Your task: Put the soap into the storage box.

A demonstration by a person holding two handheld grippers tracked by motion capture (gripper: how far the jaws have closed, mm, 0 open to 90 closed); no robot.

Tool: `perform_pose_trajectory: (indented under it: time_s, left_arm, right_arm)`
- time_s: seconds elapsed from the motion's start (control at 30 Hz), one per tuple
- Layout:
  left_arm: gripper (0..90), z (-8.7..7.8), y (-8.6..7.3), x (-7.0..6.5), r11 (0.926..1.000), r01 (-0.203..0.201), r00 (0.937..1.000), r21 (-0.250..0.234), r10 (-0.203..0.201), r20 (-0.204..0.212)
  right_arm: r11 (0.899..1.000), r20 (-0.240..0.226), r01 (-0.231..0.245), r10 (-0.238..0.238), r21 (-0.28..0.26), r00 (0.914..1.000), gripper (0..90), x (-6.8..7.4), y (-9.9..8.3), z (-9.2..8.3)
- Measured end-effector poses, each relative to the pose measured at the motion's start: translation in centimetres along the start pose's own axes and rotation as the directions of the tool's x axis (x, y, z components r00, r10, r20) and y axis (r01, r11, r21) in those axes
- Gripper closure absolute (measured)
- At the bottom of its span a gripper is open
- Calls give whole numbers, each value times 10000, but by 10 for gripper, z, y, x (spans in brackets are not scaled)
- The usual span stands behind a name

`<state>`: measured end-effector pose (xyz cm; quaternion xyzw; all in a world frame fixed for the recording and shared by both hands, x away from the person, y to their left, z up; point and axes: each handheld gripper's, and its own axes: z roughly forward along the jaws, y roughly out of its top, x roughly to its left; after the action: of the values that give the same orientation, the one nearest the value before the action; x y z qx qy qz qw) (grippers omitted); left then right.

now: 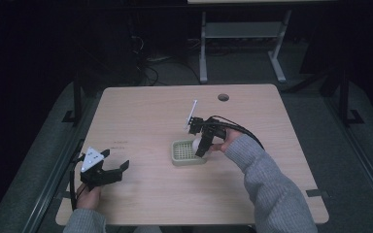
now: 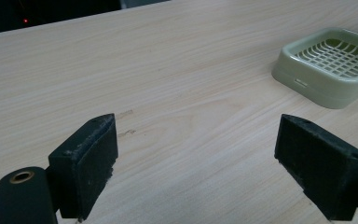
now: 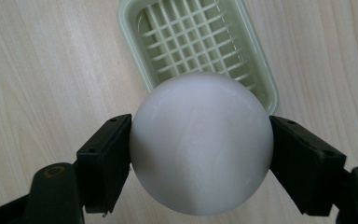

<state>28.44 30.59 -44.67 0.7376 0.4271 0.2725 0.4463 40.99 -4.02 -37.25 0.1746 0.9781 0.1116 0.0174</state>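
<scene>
Right gripper (image 3: 200,154): it is clamping a white ball (image 3: 201,142) between its two black jaws, one pad pressing on each side at the ball's widest part; the grip looks centred.
Ball's place: it is hanging in the air, off the table, above the near edge of a pale green slatted basket (image 3: 135,28).
Deciding relation: in the right gripper view the basket is lying straight ahead of and below the ball, its long axis running away from the jaws; most of its grid floor is showing beyond the ball. A short push forward and down would likely bring the ball over the middle.
High view: the right gripper (image 1: 205,137) is pointing down at the basket (image 1: 178,159), near the middle of the wooden table (image 1: 141,111).
Nearer hand: the right one by far, being directly over the basket.
Left gripper (image 2: 196,163): it is resting low near the table's front left corner with its jaws spread wide and nothing between them, and the basket (image 2: 307,84) is sitting well apart, ahead to its right.
</scene>
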Motion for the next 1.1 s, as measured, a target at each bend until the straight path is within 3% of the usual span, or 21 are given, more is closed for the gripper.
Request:
perform_pose_trajectory:
  time_s: [0.43, 1.1]
  left_arm:
    - [128, 0, 0, 0, 10000, 32, 10000, -81, -32, 27]
    - [128, 0, 0, 0, 9999, 74, 10000, -84, -74, 31]
  right_arm:
    - [9996, -201, 254, -255, -101, 9995, 240, 1, 22, 6]
    - [9997, -309, 225, -224, 8, 9993, 240, -4, 34, 19]
